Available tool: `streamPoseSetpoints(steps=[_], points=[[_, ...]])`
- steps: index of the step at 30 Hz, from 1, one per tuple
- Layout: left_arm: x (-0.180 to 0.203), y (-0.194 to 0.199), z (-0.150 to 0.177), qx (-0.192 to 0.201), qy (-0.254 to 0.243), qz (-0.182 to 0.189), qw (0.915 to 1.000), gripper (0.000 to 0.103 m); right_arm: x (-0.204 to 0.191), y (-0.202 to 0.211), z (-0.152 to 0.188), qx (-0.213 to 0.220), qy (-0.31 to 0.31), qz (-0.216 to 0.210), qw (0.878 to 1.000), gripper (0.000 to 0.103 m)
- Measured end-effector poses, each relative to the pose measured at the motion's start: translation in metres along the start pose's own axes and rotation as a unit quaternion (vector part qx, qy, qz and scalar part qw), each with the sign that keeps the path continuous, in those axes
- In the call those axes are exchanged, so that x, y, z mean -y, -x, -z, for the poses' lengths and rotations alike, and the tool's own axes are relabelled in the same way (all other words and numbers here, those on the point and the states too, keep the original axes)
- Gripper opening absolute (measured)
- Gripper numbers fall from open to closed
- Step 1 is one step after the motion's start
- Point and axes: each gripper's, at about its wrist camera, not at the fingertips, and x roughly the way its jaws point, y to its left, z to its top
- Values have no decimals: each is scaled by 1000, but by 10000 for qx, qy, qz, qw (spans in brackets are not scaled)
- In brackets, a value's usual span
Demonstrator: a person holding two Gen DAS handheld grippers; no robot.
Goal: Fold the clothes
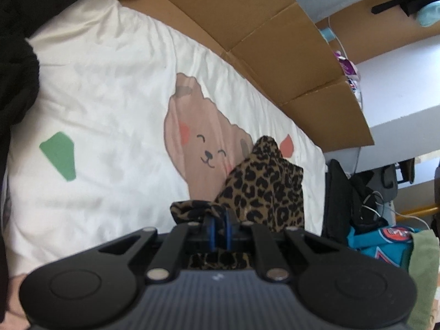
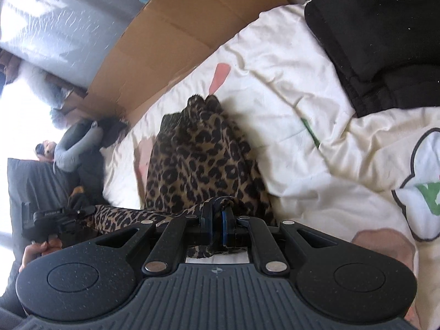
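Note:
A leopard-print garment (image 1: 264,184) hangs bunched above the white bedspread (image 1: 104,96). My left gripper (image 1: 219,220) is shut on one edge of it, the cloth pinched between the blue pads. In the right wrist view the same leopard-print garment (image 2: 198,159) drapes down onto the bedspread (image 2: 316,143), and my right gripper (image 2: 224,214) is shut on another edge. A strip of the cloth stretches left from there to the left gripper (image 2: 55,220), held by a hand (image 2: 38,250).
A flattened cardboard sheet (image 1: 264,35) lines the far side of the bed. Black clothing (image 2: 385,41) is piled on the bedspread, also black clothing (image 1: 16,55) at the left. A blue garment (image 1: 385,242) and a dark bag (image 1: 341,192) sit beyond the bed's edge.

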Motion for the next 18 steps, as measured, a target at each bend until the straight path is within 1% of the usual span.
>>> streamPoseSetpoints(steps=[7, 11, 14, 18], points=[[7, -11, -7, 91, 3, -233, 9997, 8, -3, -7, -10, 60, 36, 94, 9999, 5], [9, -15, -13, 156, 49, -268, 9995, 8, -4, -10, -15, 124, 23, 150, 9998, 5], [11, -20, -17, 199, 40, -268, 9994, 8, -7, -13, -18, 202, 97, 367, 9991, 5], [11, -33, -20, 255, -101, -368, 9989, 8, -11, -24, -22, 251, 266, 680, 9970, 5]])
